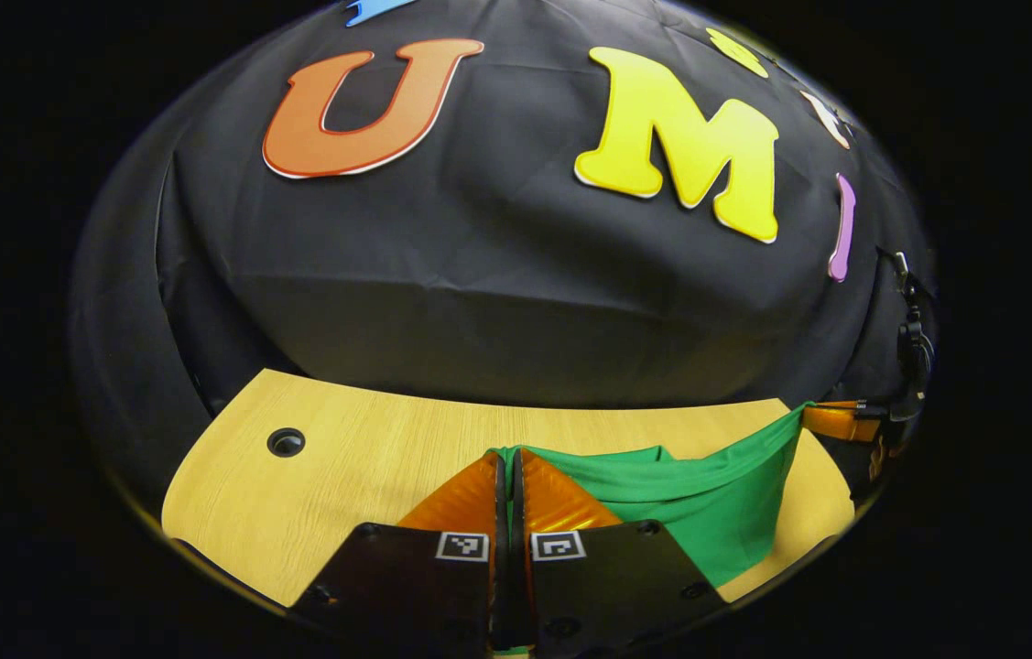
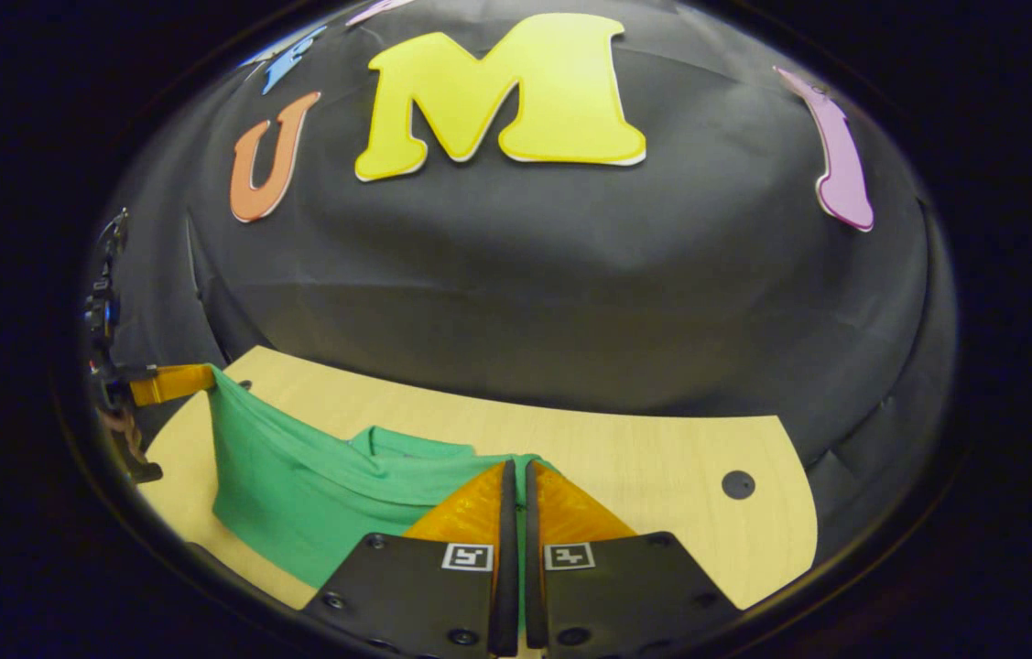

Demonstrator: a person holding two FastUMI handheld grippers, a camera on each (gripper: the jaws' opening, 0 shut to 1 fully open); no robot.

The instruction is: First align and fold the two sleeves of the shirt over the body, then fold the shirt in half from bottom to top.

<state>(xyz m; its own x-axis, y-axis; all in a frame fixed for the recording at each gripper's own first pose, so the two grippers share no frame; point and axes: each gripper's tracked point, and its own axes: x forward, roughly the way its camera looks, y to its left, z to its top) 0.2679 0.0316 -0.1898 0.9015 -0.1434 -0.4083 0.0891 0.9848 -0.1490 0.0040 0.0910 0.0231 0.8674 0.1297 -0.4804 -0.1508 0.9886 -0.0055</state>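
Shirt (image 1: 708, 513), green, is pinched at 2 points and hangs lifted above the wooden table (image 1: 342, 467). Left gripper (image 1: 508, 476): jaws closed w/ just a thin slit between them, a bit of green cloth caught at the tips, so it's clamped on 1 edge of the shirt. From there the fabric runs off to the right of the left gripper view, sagging in the middle, then rising to the other gripper at the far edge. Right gripper (image 2: 516, 480): jaws likewise pressed together on the cloth, green showing in the slit and at the tips. In the right gripper view the shirt stretches left, w/ what looks like the neck opening just beyond the tips, and goes up to the left gripper's finger at the far left edge. Lower part of the shirt droops toward the tabletop; can't tell if it touches. Table has a round dark hole (image 1: 286, 442) near its far left corner and another hole (image 2: 738, 484) near the right. Black cloth wall (image 2: 525, 293) stands behind the table.
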